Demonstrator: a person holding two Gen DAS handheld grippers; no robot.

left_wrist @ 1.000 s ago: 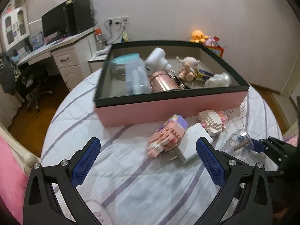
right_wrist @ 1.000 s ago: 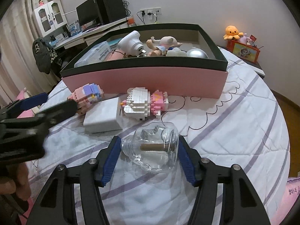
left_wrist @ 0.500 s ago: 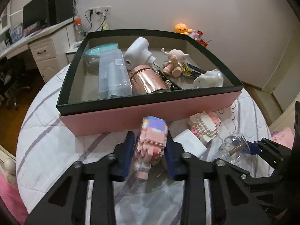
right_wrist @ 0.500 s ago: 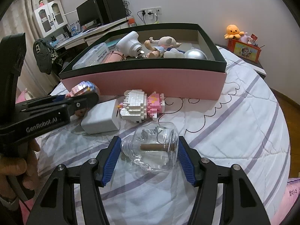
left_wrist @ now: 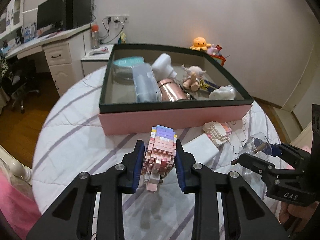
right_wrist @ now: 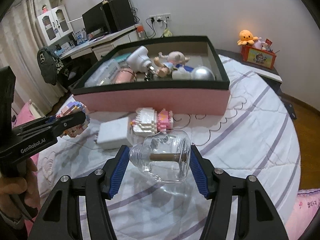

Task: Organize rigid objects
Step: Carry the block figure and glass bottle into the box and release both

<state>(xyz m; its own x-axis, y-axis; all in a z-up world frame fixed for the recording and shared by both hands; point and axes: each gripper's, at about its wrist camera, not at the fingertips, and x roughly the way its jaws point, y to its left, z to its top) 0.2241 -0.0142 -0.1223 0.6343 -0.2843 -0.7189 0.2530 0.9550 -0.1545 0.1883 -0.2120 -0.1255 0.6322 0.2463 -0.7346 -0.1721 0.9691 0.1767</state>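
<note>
My left gripper [left_wrist: 160, 156] is shut on a pink and purple brick figure [left_wrist: 161, 150] and holds it above the bed, in front of the pink box [left_wrist: 174, 118]. The figure also shows in the right wrist view [right_wrist: 75, 118]. My right gripper [right_wrist: 159, 160] is shut on a clear glass bottle [right_wrist: 166, 158] with a cork, lifted off the bed. The bottle shows in the left wrist view [left_wrist: 258, 142]. A white charger block [right_wrist: 114, 133] and a white and pink brick figure [right_wrist: 152, 122] lie on the bedspread before the box [right_wrist: 156, 99].
The box holds a teal tin [left_wrist: 128, 63], a clear case [left_wrist: 145, 84], a rose metal can [left_wrist: 172, 90], a white adapter [left_wrist: 162, 65], a doll [left_wrist: 192, 76] and a silver ball [right_wrist: 203, 74]. A desk [left_wrist: 58, 46] stands at the far left, an orange plush [right_wrist: 247, 37] at the right.
My left gripper closed on the pink and purple brick figure and lifted it off the bed. My right gripper raised the glass bottle a little.
</note>
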